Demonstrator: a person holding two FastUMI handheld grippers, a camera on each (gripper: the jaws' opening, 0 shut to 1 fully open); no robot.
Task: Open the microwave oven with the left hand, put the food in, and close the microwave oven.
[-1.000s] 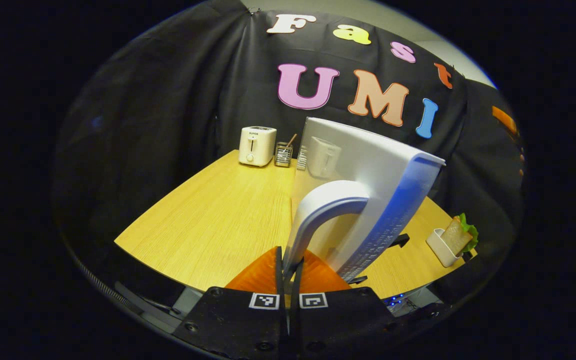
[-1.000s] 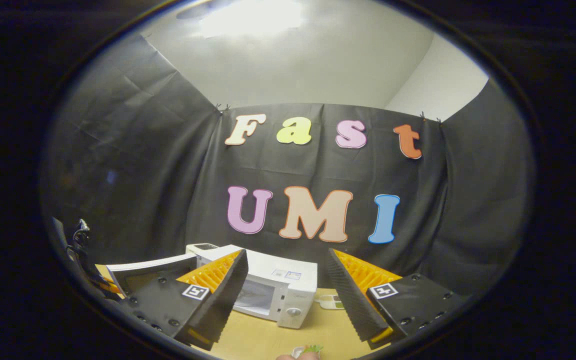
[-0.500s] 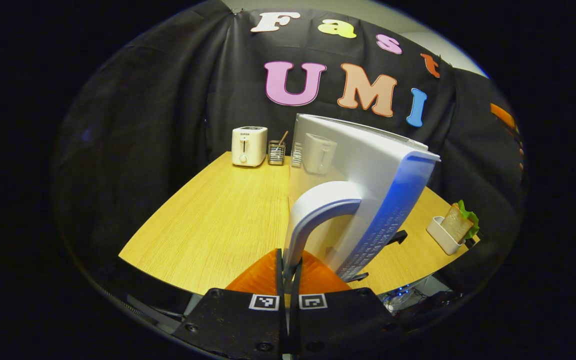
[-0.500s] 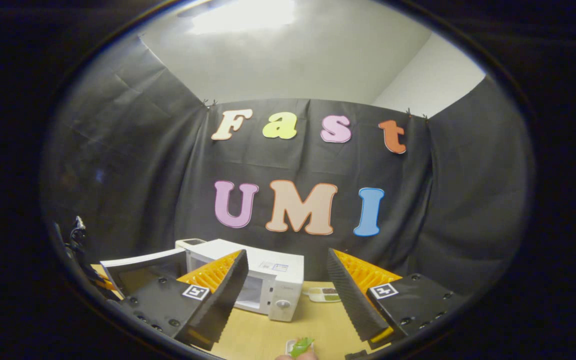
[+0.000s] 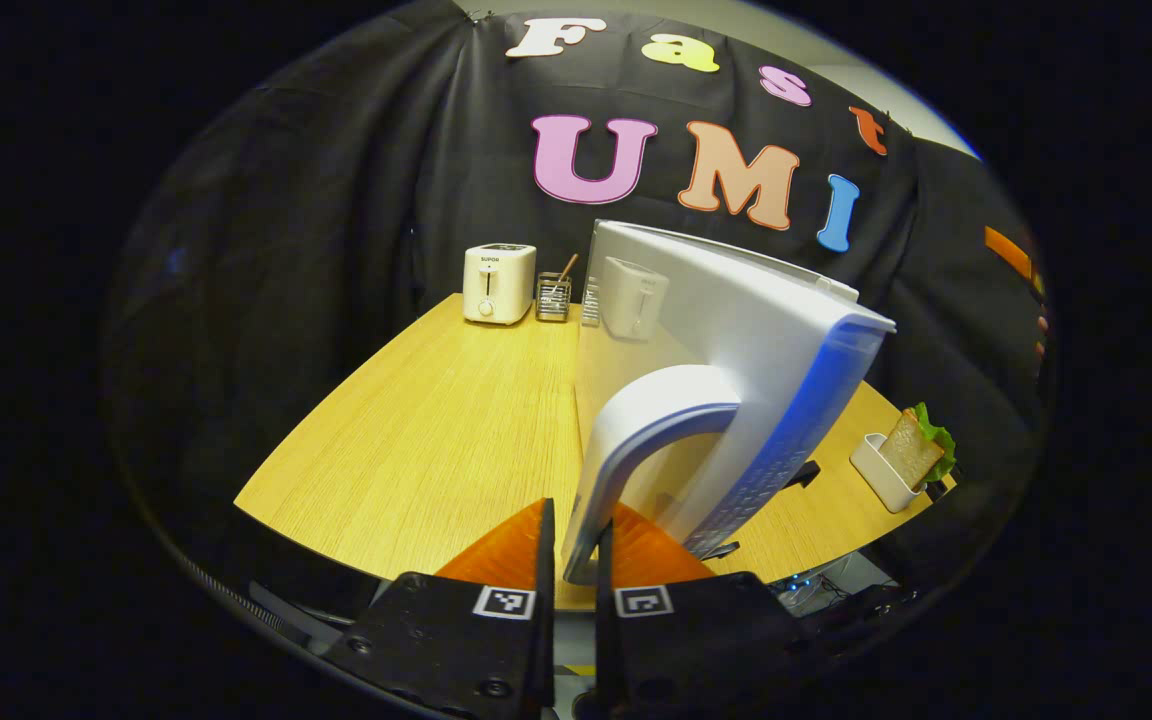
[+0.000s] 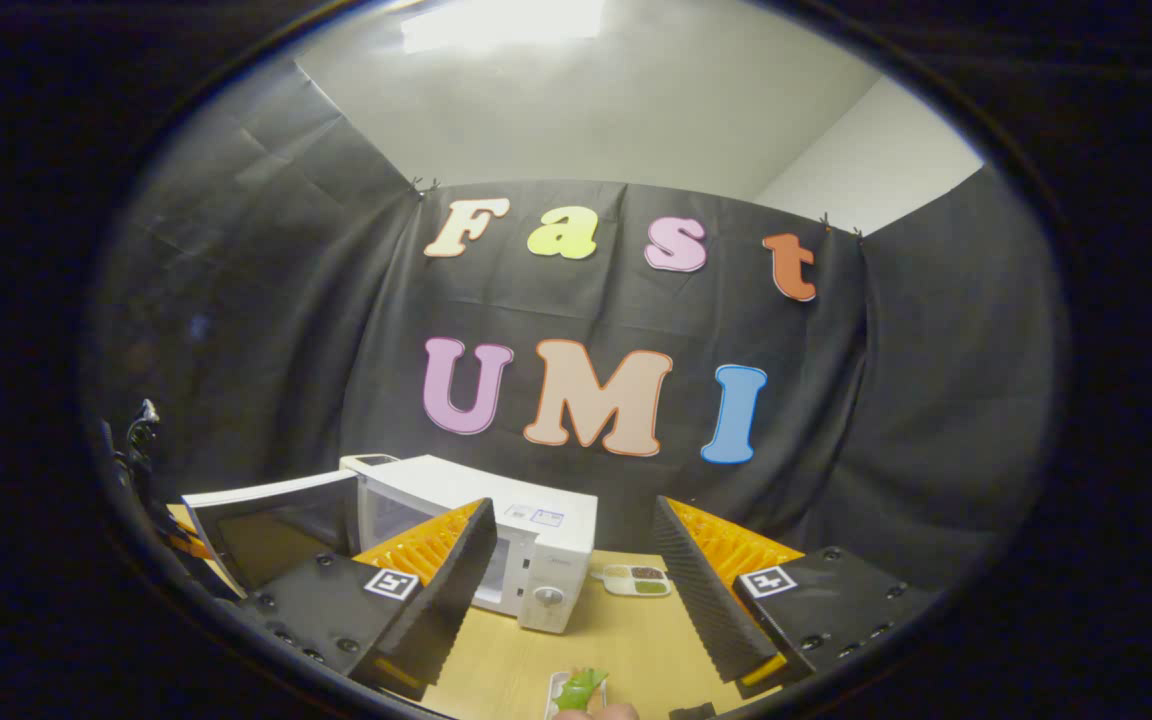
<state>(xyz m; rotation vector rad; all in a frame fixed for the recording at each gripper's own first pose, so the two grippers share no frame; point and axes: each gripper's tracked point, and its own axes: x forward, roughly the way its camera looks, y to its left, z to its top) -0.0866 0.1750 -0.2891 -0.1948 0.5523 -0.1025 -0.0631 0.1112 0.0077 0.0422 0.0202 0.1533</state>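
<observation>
your left tool (image 5: 573, 545) has loosened, fingers now slightly apart astride the door handle (image 5: 651, 420); door (image 5: 736, 340) swung wide for loading. right tool (image 6: 566, 590) gapes empty.

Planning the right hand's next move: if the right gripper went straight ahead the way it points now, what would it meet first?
Probably nothing near: the right gripper, jaws wide apart, aims above the table, to the right of the microwave. Its line seems to end at the black cloth wall, though depth is unclear.

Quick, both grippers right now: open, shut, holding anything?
Left gripper: slightly open, its fingers loosely either side of the door handle.
Right gripper: wide open, holding nothing.
</observation>
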